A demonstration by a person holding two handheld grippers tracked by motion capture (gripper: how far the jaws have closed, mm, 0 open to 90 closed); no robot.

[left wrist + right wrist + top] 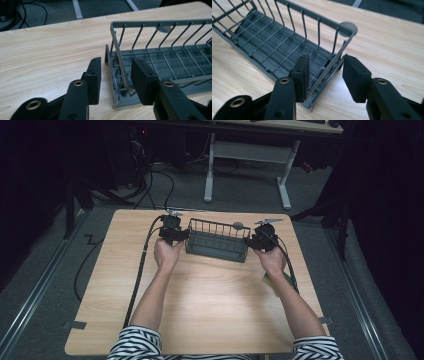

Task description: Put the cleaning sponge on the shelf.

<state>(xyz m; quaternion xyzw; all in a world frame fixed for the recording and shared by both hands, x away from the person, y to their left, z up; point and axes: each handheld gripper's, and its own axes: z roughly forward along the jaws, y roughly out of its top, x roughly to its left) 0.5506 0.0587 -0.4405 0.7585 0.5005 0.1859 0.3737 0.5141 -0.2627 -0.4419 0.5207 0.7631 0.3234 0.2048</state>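
Small grey round disc near table far edge, right of centre. Green item close to right edge, partly hidden. White desk frame, 2 legs, on floor beyond far edge. Cables past far-left corner.

The high view is dim at its borders, and the dark floor and room around fall almost to black. A soft light from above makes a pale bright patch on the light wooden table top, with weak shadows beside the forearms. This picture is a little soft. In both gripper views the light is even, and the near black jaws look slightly blurred.
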